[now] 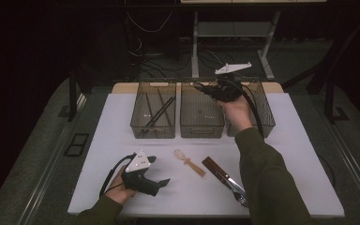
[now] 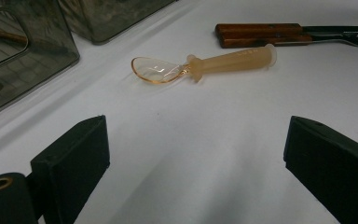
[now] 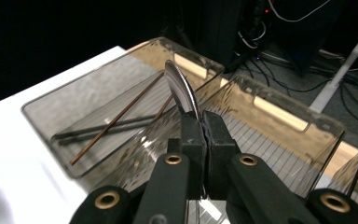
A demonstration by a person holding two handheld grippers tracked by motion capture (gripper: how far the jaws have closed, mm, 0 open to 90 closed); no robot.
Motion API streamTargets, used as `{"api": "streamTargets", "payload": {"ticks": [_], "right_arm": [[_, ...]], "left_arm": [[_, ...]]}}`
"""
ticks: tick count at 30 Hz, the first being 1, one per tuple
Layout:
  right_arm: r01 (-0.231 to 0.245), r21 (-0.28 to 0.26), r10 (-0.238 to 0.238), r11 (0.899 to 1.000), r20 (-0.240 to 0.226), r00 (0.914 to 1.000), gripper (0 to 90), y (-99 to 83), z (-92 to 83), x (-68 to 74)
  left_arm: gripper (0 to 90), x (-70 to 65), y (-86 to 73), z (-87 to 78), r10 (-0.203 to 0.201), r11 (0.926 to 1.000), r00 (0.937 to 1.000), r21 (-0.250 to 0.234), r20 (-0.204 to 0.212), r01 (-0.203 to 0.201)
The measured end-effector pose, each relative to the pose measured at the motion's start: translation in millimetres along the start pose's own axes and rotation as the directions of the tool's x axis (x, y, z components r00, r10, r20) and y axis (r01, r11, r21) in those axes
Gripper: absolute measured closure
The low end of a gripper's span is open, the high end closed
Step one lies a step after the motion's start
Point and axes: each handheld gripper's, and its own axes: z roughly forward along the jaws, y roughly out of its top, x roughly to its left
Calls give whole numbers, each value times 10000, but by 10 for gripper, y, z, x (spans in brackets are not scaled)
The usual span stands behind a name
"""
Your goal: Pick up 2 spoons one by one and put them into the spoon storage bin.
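A: What am I looking at, biggest thing first?

B: The white tabletop [image 1: 290, 154], with three clear bins in a row at its far edge. The left bin [image 1: 153, 112] has chopsticks [image 1: 158, 112] lying in it, the middle bin [image 1: 201, 115] looks empty as far as I can tell, and the right bin [image 1: 267, 112] is partly behind my arm

A: And your right gripper?

B: My right gripper [image 3: 200, 123] is up over the bins, around the wall between the middle and right ones. Its fingers [image 3: 189, 135] are pinched tight on a thin curved metal piece [image 3: 181, 91], a utensil by the look of it, which sticks up out of them. I can't tell which kind

A: So which step is this?

B: I'd judge it's sorting cutlery into the bins, and this piece is at the carry-and-drop stage. Next I need to pick the proper bin, lower over it and let go inside the walls

A: The left one?

B: The left gripper [image 2: 196, 154] rests low near the front edge, fingers spread wide with nothing between them, facing the amber plastic spoon [image 2: 205, 65]. Just beyond that lie a wooden-handled fork [image 2: 307, 32] and its neighbour
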Motion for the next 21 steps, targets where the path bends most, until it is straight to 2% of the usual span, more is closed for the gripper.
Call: {"api": "streamTargets", "payload": {"ticks": [2,7,10,19,21], "right_arm": [[-191,-109,190,9998,-47,9998,885,38,43,-12],[-423,-165,426,9990,173,9989,885,63,181,-18],[-390,-57,391,9992,269,9989,885,47,256,-40],[-854,105,849,9963,381,9957,885,-49,467,-151],[-806,192,797,9966,414,9960,885,-72,515,-171]], "left_arm": [[59,-8,0,5,-60,10000,10000,-40,-12,60],[59,-4,2,-5,-149,9999,9999,-59,24,149],[59,-7,2,-13,-147,9998,9999,-115,47,147],[59,-1,4,-10,-70,10000,9999,-43,72,71],[59,-1,4,-14,-40,10000,10000,-42,91,40]]}}
